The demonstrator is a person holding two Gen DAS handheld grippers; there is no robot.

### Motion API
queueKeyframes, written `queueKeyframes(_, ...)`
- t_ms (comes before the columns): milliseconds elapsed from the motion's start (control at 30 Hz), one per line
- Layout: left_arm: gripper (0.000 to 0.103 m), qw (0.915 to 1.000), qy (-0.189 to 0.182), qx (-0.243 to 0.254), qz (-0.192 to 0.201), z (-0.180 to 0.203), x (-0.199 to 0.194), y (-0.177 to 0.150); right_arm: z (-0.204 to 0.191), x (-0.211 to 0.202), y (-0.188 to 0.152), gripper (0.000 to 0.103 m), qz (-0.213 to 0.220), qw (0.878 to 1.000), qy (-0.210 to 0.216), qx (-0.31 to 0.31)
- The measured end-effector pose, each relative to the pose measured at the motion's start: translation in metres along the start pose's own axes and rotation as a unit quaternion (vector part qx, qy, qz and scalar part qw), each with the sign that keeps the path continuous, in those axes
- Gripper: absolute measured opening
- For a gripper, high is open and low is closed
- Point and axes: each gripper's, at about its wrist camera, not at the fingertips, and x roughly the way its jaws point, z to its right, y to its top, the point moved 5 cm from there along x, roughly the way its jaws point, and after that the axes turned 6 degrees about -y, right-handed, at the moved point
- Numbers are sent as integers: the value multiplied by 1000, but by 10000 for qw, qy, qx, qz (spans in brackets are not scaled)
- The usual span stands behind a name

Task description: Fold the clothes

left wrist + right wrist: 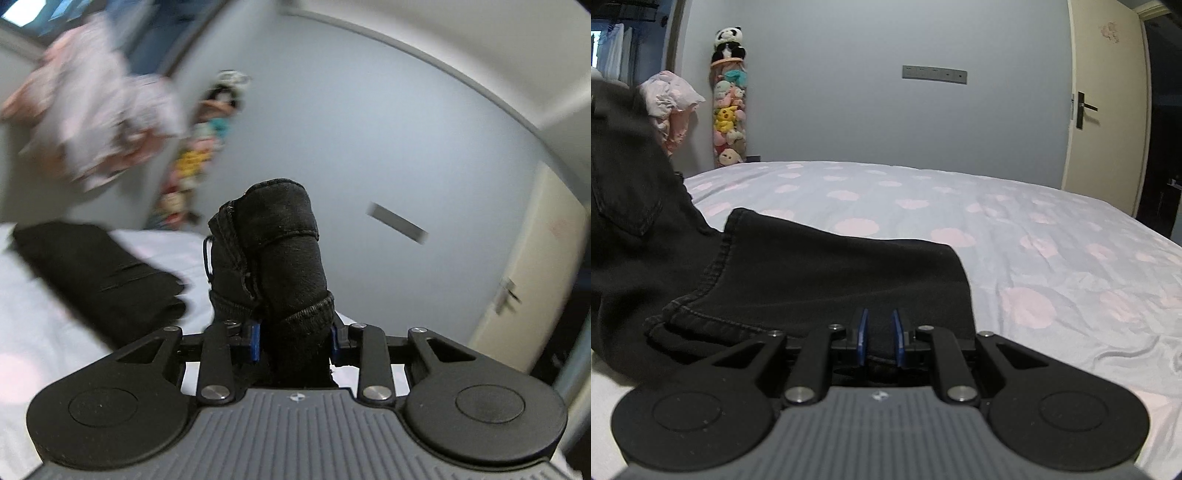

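Black trousers (284,251) bunched and pinched in left hand-held gripper (295,341), right hand-held gripper (881,338) nipping their edge

Garment (812,266) spread on the bed (1034,236) toward its left side, one end lifted at far left, wall behind the bed, column of plush toys (729,107) in the left corner, bundled cloth (670,99) left of it, door (1108,103) at right.
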Motion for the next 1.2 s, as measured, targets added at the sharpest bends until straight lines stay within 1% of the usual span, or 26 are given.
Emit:
queueKeyframes(100, 37, 9981, -280, 529, -165, 47, 5, -14, 8, 1, 5, 17, -73, 9998, -127, 126)
queueKeyframes(167, 37, 9935, -349, 1033, -326, 77, 9, -32, 17, 1, 10, 17, -97, 9993, -221, 289)
queueKeyframes(200, 37, 9895, -361, 1330, -432, 91, 12, -43, 22, 1, 12, 17, -104, 9989, -258, 373)
queueKeyframes(267, 37, 9777, -385, 1946, -689, 118, 19, -67, 33, 1, 18, 17, -144, 9973, -264, 668)
queueKeyframes(333, 37, 9619, -453, 2513, -977, 143, 25, -95, 49, 2, 24, 17, -213, 9939, -242, 1050)
queueKeyframes(367, 37, 9518, -487, 2818, -1110, 154, 27, -110, 56, 2, 25, 17, -256, 9921, -273, 1194)
queueKeyframes(400, 37, 9399, -502, 3139, -1246, 162, 28, -126, 63, 3, 27, 17, -301, 9902, -309, 1325)
queueKeyframes(467, 37, 9110, -500, 3799, -1522, 175, 32, -161, 76, 7, 27, 18, -461, 9862, -370, 1547)
queueKeyframes(500, 37, 8979, -511, 4037, -1679, 181, 31, -178, 82, 9, 25, 19, -559, 9838, -336, 1673)
queueKeyframes(533, 37, 8891, -530, 4149, -1857, 183, 31, -193, 89, 14, 22, 19, -705, 9806, -320, 1804)
queueKeyframes(667, 39, 8662, -514, 4320, -2460, 187, 27, -234, 108, 29, 9, 19, -1205, 9673, -408, 2196)
queueKeyframes(733, 40, 8564, -469, 4446, -2584, 183, 28, -246, 114, 32, 8, 19, -1285, 9616, -393, 2392)
queueKeyframes(767, 40, 8546, -461, 4478, -2588, 184, 25, -249, 117, 33, 9, 19, -1301, 9588, -362, 2500)
queueKeyframes(800, 41, 8547, -462, 4480, -2582, 186, 21, -251, 119, 33, 11, 20, -1294, 9568, -313, 2586)
queueKeyframes(833, 42, 8571, -487, 4436, -2573, 185, 20, -251, 120, 32, 13, 20, -1266, 9558, -245, 2643)
queueKeyframes(867, 48, 8608, -527, 4365, -2563, 185, 18, -248, 120, 32, 15, 20, -1244, 9558, -169, 2660)
queueKeyframes(900, 53, 8667, -608, 4242, -2552, 183, 15, -245, 119, 31, 16, 21, -1223, 9559, -92, 2670)
queueKeyframes(933, 59, 8742, -723, 4073, -2541, 181, 11, -240, 119, 30, 17, 25, -1197, 9547, -2, 2724)
queueKeyframes(967, 62, 8813, -838, 3902, -2529, 178, 6, -235, 120, 29, 17, 27, -1169, 9532, 91, 2786)
queueKeyframes(1067, 62, 9001, -1179, 3379, -2486, 171, -8, -219, 125, 30, 19, 33, -1165, 9402, 444, 3171)
queueKeyframes(1100, 62, 9055, -1286, 3219, -2446, 169, -13, -213, 127, 30, 20, 37, -1164, 9350, 563, 3302)
queueKeyframes(1200, 62, 9173, -1391, 2951, -2283, 161, -28, -198, 129, 30, 22, 47, -1168, 9187, 956, 3650)
